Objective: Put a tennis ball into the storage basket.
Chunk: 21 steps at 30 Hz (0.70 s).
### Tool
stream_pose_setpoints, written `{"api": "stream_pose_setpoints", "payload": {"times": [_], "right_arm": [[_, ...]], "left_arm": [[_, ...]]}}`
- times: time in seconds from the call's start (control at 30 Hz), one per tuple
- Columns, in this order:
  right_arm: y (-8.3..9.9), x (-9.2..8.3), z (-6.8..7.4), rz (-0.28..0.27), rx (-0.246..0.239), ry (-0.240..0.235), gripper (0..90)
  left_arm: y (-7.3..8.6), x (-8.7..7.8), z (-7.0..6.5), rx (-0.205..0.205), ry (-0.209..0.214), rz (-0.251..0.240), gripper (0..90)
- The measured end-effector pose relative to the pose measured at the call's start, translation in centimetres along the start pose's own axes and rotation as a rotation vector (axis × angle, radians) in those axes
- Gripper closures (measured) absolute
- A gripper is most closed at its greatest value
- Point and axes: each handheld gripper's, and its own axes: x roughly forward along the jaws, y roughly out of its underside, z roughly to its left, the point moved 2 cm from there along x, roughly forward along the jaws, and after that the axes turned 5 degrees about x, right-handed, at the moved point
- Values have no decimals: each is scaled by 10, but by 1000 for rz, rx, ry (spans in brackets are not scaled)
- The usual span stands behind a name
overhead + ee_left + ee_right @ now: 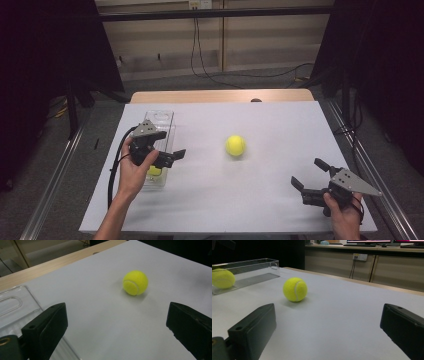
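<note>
1. on the white worktop (280,200) no brand, label or writing can be read; the tennis ball (235,145) near the middle shows just its pale seam, and the wall socket behind the worktop in the right gripper view is too small to read.
2. at the left, the left gripper (176,155) sits in the person's left hand (131,167) over the clear plastic box (162,119), its grey plate up and its fingers aimed right, toward the ball.
3. its fingers stand wide apart and hold nothing; in the left gripper view the ball (135,282) lies ahead between them, well apart from both.
4. a second tennis ball (154,171) lies inside the box at its near end, partly hidden by the left hand.
5. at the near right corner, the right gripper (310,175) is held low by the right hand (345,212), pointing left and away toward the middle ball; its fingers are also spread wide and empty.
6. in the right gripper view the loose ball (295,289) rests on the sheet ahead, with the box (249,271) and its ball (222,278) farther left.
7. bare sheet surrounds the loose ball on every side; a wooden strip (220,95) shows past the sheet's far edge.
</note>
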Motion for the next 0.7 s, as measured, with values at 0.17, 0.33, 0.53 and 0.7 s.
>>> {"api": "stream_pose_setpoints", "payload": {"times": [0.17, 0.33, 0.53, 0.7], "right_arm": [[0, -1, 0, -1, -1, 0, 1], [0, 0, 0, 1, 1, -3, 1], [0, 0, 1, -1, 1, -2, 1], [0, 0, 1, 0, -1, -3, 1]], "left_arm": [[-4, 7, -2, -4, 8, -24, 37], [-8, 10, -5, 9, 12, -85, 37], [-10, 13, -5, 7, 6, -111, 35], [-13, 20, -6, 11, 31, -149, 30]]}}
